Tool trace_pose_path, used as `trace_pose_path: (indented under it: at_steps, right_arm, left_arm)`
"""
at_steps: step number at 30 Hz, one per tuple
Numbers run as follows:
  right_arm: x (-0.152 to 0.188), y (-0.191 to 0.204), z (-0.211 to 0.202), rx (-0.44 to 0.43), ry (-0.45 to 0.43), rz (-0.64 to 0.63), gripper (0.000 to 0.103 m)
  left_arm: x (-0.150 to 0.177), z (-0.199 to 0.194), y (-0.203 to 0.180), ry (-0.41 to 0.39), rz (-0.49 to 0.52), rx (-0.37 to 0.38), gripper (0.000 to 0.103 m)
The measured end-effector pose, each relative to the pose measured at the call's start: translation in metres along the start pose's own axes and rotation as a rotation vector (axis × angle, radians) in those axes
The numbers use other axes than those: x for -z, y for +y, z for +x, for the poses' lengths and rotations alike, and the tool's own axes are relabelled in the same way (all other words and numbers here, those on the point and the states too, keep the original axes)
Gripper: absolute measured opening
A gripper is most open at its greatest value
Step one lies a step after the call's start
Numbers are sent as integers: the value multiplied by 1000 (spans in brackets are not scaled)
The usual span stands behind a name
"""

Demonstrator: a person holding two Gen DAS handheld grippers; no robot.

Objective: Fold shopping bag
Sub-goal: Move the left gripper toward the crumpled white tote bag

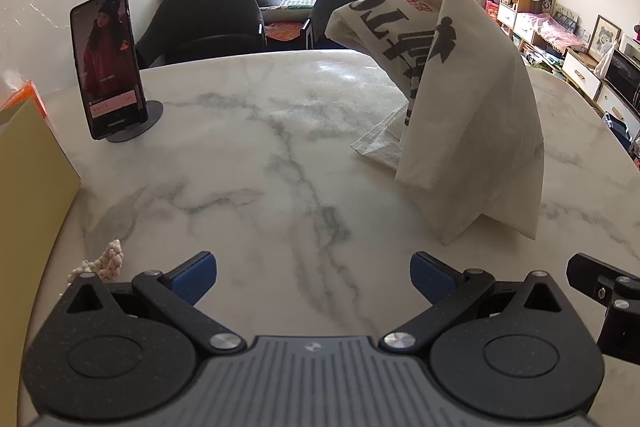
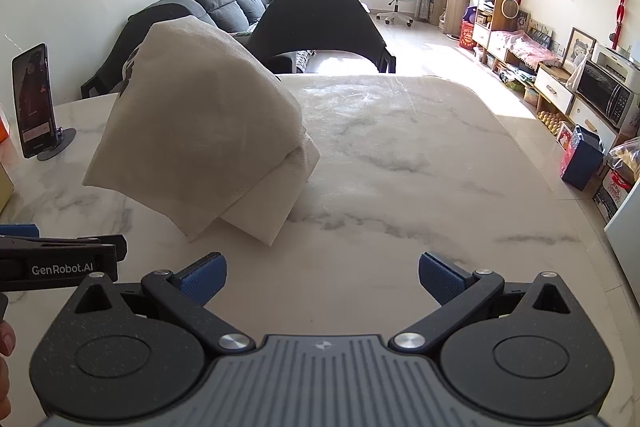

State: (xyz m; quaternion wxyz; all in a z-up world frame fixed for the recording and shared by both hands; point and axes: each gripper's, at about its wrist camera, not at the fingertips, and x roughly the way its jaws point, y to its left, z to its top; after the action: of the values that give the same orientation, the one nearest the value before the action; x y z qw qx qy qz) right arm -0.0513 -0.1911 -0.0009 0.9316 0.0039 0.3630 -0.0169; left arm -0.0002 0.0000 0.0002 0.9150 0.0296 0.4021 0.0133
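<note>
Phone (image 1: 107,63) propped on its stand at the far left, screen facing us. Left claw (image 1: 313,277) gapes wide, empty, low over the desk (image 1: 248,163). The bag (image 1: 460,115) sits doubled over but puffed up, unpressed. Right claw (image 2: 323,279) equally wide, empty, just short of it.

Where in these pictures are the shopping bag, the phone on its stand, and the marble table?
shopping bag (image 2: 200,131): right wrist view, on its plain cream side.
phone (image 1: 107,63): left wrist view, middle of its lit screen.
marble table (image 2: 400,167): right wrist view, bare veined top right of the bag.
</note>
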Motion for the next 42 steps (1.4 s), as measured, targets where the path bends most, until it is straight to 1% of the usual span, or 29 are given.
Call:
trace_pose_path:
  at_steps: [9,12,17,21,31,42]
  right_arm:
    - [-1,0,1,6,4,4,103]
    - [-1,-1,3,7,7,5,103]
    - [-1,-1,4,5,7,5,103]
    - [-2,-2,5,10,7,6,103]
    - [-6,-9,7,13,-2,9,103]
    - [-9,-13,8,13,-5,-3,103]
  left_arm:
    - [2,-5,7,-13,-12,10,103]
    - [-2,-2,-4,-16,-9,14,103]
    - [-3,-5,-4,-20,-13,23,103]
    - [-7,-6,-5,-20,-20,44,103]
    - [-21,-14,-10,-53,0,88,103]
    - [-37,-8,-15,-68,2,130,103]
